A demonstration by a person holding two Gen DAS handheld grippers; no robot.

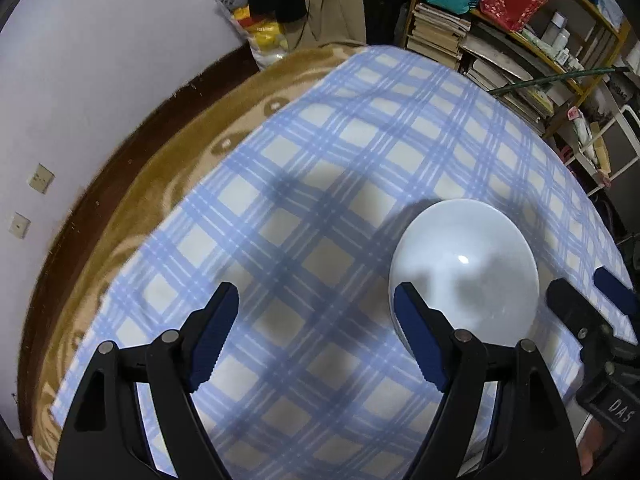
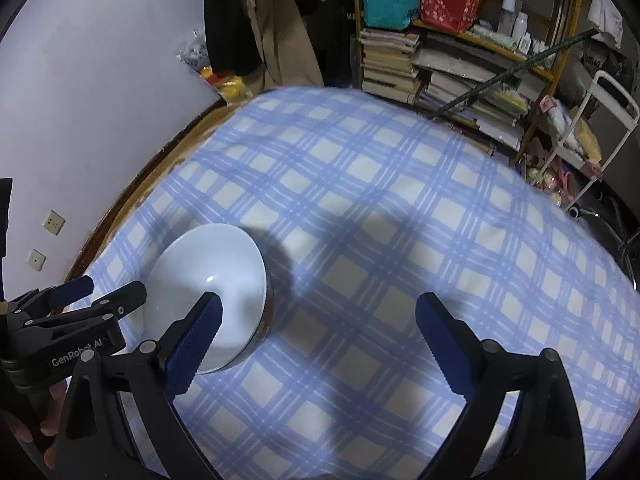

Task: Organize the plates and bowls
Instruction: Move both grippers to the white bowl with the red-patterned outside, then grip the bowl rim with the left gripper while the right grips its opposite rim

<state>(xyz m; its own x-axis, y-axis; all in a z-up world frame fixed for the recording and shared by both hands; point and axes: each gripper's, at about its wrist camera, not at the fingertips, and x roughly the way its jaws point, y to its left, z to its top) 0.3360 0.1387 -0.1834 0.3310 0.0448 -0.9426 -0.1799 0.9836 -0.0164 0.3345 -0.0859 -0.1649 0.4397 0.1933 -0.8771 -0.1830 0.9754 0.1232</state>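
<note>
A white bowl (image 1: 464, 272) sits on the blue plaid cloth (image 1: 320, 184), seemingly on top of another dish with a brown rim visible beneath it in the right wrist view (image 2: 208, 280). My left gripper (image 1: 316, 340) is open and empty, hovering above the cloth just left of the bowl; its right finger overlaps the bowl's near edge. My right gripper (image 2: 320, 344) is open and empty, to the right of the bowl. Each gripper shows in the other's view: the right one (image 1: 592, 292) beside the bowl, the left one (image 2: 100, 296) at the bowl's left.
The cloth covers a round table with a brown blanket (image 1: 160, 184) and dark wooden edge by a white wall (image 1: 100, 80). Shelves with books and boxes (image 2: 460, 52) and a white cart (image 2: 592, 136) stand behind the table.
</note>
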